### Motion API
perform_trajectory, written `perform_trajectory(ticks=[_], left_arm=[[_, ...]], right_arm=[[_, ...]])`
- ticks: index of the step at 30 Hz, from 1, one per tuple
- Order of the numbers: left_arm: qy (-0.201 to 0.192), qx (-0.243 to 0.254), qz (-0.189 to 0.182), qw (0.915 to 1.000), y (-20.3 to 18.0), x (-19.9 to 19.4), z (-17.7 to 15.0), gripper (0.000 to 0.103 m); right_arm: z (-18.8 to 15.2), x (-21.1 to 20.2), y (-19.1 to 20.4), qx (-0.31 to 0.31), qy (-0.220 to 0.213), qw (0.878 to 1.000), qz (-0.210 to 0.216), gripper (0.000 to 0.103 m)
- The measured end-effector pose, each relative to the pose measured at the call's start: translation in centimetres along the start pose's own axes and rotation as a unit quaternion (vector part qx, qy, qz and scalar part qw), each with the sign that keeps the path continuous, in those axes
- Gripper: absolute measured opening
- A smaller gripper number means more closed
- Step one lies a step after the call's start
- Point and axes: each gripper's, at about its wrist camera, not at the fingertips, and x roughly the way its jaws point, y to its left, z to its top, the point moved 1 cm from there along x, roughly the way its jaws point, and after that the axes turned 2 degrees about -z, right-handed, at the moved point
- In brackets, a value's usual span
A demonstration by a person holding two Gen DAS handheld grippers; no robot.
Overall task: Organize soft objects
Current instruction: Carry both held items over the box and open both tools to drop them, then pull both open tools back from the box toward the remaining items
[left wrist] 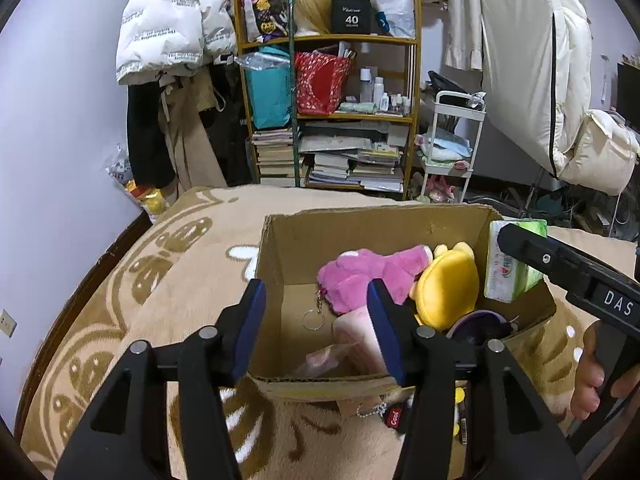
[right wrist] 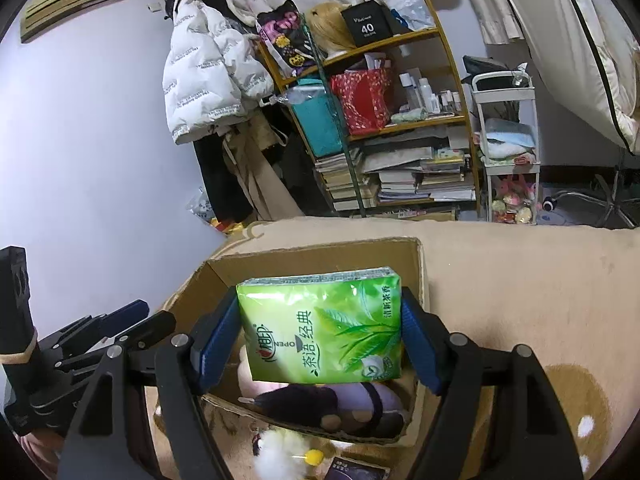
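An open cardboard box [left wrist: 280, 248] sits on a tan blanket. Inside lie a pink plush [left wrist: 368, 276], a yellow plush [left wrist: 448, 284], a pale pink soft item [left wrist: 356, 336] and a purple item [left wrist: 476, 322]. My left gripper [left wrist: 318, 326] is open and empty over the box's near edge. My right gripper [right wrist: 320, 338] is shut on a green tissue pack [right wrist: 324, 328], held above the box [right wrist: 312, 256]; the pack also shows in the left wrist view [left wrist: 512, 264] at the box's right wall. A dark purple plush [right wrist: 340, 404] lies below it.
A wooden shelf [left wrist: 332, 112] with books, bags and bottles stands beyond the bed, with a white cart [left wrist: 452, 148] beside it. Jackets hang on the wall [left wrist: 172, 20]. Small trinkets [left wrist: 384, 412] and a white pompom [right wrist: 280, 452] lie in front of the box.
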Motion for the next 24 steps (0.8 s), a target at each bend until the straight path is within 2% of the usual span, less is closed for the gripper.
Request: perform_trajectory(ticks=[3, 6, 7, 9, 11, 14, 16, 24], left_arm=[[0.006, -0.002, 0.01, 0.9999, 0.2, -0.1, -0.1, 0.055], [0.014, -0.006, 0.015, 0.9998, 0.6, -0.2, -0.3, 0.057], [0.017, -0.008, 0.017, 0.9997, 0.7, -0.2, -0.4, 0.059], [0.023, -0.015, 0.019, 0.9995, 1.0, -0.3, -0.6, 0.069], [0.029, -0.021, 0.014, 0.9993, 1.1, -0.4, -0.8, 0.074], [0.036, -0.024, 0.01, 0.999, 1.2, -0.8, -1.0, 0.079], [0.038, -0.029, 0.01, 0.9988, 1.3, -1.0, -1.2, 0.082], [0.039, -0.038, 0.003, 0.9985, 1.3, -3.0, -1.9, 0.094]], right_arm=[[0.0, 0.1, -0.1, 0.002, 0.013, 1.0, 0.0, 0.081], [0.2, -0.1, -0.3, 0.007, 0.015, 1.0, 0.005, 0.088], [0.2, -0.1, -0.3, 0.007, 0.013, 1.0, 0.005, 0.089], [0.3, -0.3, -0.2, 0.004, 0.014, 1.0, 0.005, 0.09], [0.3, -0.5, -0.2, 0.002, 0.016, 1.0, 0.005, 0.094], [0.2, -1.3, 0.1, -0.009, 0.001, 1.0, -0.002, 0.096], [0.3, -1.6, 0.5, -0.019, -0.001, 1.0, -0.01, 0.102], [-0.3, -3.4, 0.7, -0.031, 0.017, 0.999, -0.025, 0.103]])
